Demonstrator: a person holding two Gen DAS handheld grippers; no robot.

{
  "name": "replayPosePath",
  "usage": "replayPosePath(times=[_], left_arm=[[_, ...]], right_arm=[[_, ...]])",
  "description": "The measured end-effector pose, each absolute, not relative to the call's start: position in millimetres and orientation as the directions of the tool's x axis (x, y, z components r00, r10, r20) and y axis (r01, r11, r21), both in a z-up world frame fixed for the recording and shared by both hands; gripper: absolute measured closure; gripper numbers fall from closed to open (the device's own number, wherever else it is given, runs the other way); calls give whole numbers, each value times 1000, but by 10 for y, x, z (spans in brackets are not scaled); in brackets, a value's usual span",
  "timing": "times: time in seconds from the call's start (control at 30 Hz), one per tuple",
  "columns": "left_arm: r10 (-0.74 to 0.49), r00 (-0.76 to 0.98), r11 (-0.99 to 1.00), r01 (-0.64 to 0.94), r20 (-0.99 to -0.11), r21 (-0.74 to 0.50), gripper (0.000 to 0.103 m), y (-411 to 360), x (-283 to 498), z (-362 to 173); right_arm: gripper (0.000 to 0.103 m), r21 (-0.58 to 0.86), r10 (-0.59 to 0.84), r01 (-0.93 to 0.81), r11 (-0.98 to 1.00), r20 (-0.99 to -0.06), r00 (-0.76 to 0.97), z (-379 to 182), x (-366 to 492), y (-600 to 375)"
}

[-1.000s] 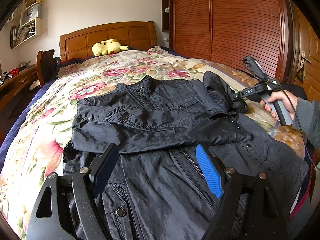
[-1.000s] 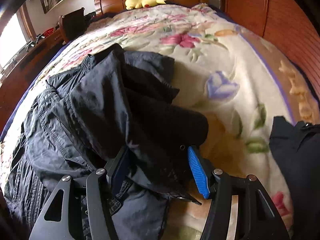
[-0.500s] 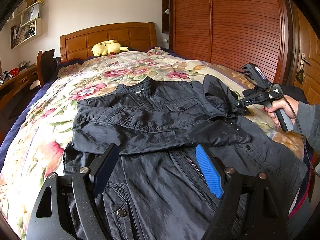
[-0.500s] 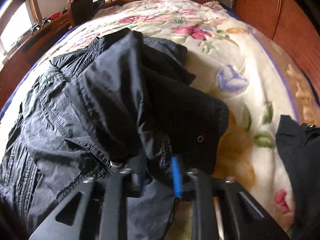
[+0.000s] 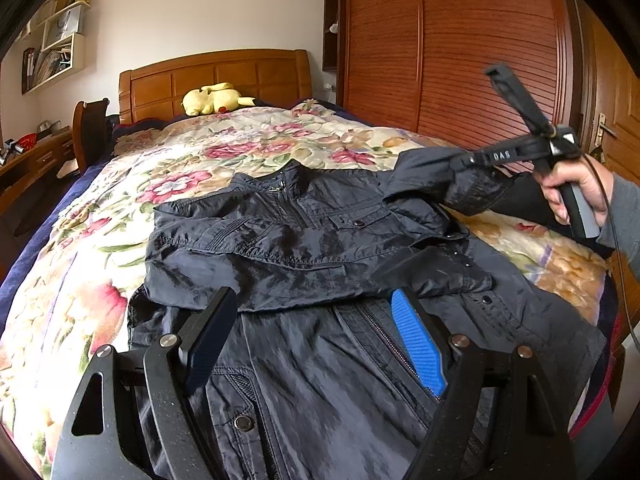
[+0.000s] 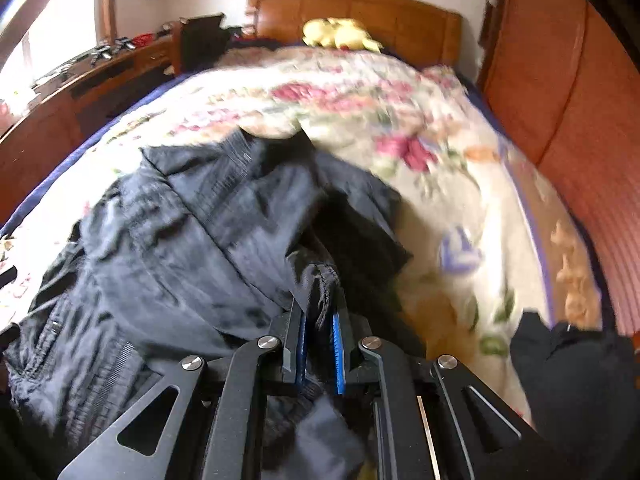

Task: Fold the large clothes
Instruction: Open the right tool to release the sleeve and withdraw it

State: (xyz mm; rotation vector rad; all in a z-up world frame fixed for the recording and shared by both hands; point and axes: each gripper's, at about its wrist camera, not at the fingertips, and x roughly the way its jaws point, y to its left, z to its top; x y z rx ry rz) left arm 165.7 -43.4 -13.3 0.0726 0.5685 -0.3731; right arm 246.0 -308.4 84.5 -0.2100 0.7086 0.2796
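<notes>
A dark jacket lies face up on the floral bedspread, its left sleeve folded across the chest. My left gripper hangs open over the jacket's lower front near the zip, with nothing between its fingers. At the right, a hand holds my right gripper, lifted above the bed. Its jaws are closing on the cuff of the right sleeve, which rises off the bed. In the right wrist view the blue pads pinch the cuff at my right gripper, and the jacket trails away to the left.
A yellow plush toy rests by the wooden headboard. A slatted wooden wardrobe runs along the right side. A desk and chair stand left of the bed. Another dark garment lies at the bed's right edge.
My right gripper shut on the sleeve cuff and rose, pulling the sleeve up and out to the right. The left gripper stayed still and open.
</notes>
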Motion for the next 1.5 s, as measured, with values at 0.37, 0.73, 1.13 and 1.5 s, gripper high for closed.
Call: replayPosePath(times=[0.37, 0.73, 1.13, 1.5], left_arm=[[-314, 793, 940, 335, -522, -56, 22, -258, 1650, -63], [-302, 802, 948, 307, -515, -78, 22, -123, 1702, -37], [-301, 796, 947, 315, -525, -65, 22, -153, 1723, -52], [-303, 783, 943, 328, -543, -53, 22, -251, 1734, -130]], right_arm=[[93, -99, 363, -526, 845, -615, 700, 1099, 1852, -2284], [92, -43, 419, -577, 815, -644, 640, 1090, 1807, -2337], [64, -36, 398, -537, 843, -630, 667, 1120, 1894, -2229], [62, -21, 325, -458, 888, -676, 661, 660, 1927, -2499]])
